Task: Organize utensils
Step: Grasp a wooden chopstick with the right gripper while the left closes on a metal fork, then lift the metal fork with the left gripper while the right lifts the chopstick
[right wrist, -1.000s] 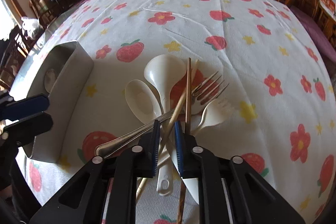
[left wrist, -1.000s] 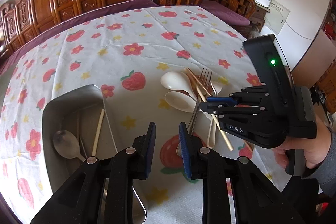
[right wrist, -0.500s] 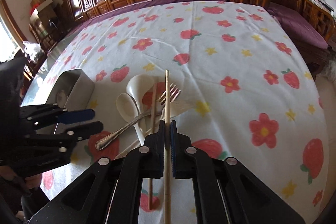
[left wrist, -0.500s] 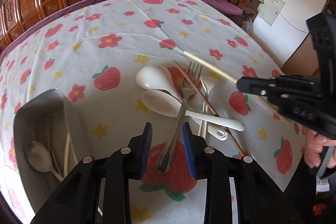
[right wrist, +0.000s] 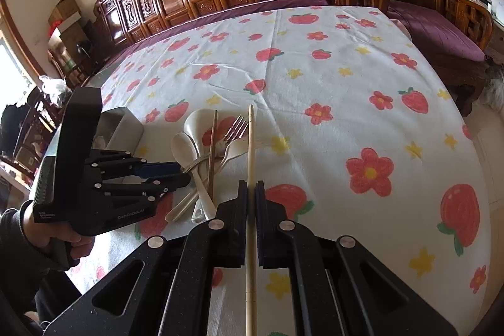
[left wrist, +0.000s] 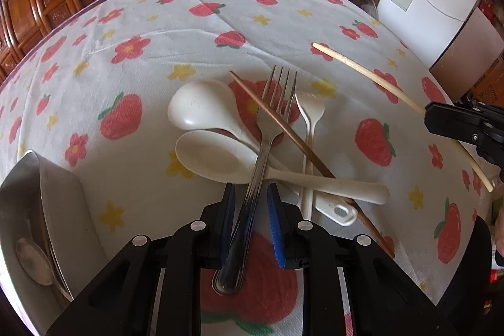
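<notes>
Tray [left wrist: 67, 210] is getting cut off at lower left of left view, w/ spoon [left wrist: 33, 260] inside blurring out. Pale chopstick [right wrist: 251, 241] is running off bottom edge of right view. Fork [left wrist: 252, 194] handle end is blurring.

Both wrist views look steeply down, close, sharing the utensil pile [left wrist: 271, 147].
</notes>
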### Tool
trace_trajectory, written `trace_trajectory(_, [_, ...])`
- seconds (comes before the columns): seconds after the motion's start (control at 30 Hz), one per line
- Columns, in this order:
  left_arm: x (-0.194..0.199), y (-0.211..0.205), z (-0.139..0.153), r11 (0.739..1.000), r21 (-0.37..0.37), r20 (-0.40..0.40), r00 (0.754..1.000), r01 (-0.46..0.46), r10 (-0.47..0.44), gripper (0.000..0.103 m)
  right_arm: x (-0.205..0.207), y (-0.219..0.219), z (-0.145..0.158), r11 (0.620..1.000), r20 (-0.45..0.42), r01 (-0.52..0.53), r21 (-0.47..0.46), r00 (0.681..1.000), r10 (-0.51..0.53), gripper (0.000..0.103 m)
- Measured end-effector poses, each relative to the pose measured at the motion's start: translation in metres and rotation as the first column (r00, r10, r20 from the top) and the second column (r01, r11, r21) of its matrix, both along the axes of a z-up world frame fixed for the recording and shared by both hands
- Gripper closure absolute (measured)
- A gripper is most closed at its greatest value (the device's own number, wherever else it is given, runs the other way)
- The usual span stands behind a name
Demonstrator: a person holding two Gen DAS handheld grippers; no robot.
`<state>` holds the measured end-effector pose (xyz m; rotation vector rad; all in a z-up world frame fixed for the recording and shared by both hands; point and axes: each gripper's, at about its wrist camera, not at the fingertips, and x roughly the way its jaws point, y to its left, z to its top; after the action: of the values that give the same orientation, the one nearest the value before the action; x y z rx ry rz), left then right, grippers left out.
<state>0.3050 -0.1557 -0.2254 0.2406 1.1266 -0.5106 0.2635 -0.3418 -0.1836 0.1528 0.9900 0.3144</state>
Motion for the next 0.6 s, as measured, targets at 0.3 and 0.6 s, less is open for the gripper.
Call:
trace_trajectory(0.3, [-0.01,-0.001,0.013,1.0,-0.021,0.008,1.0,-0.005,0.005,0.096,-0.011,-0.001,0.002,1.0,-0.001,-0.006,0.01,1.0,0.006,0.097])
trace_trajectory(0.6, [-0.021,0.012,0.053,0.998,-0.034,0.096,0.994,-0.047,0.05,0.096,-0.022,0.005,0.009,1.0,0.011,0.003,0.012,1.0,-0.003,0.097])
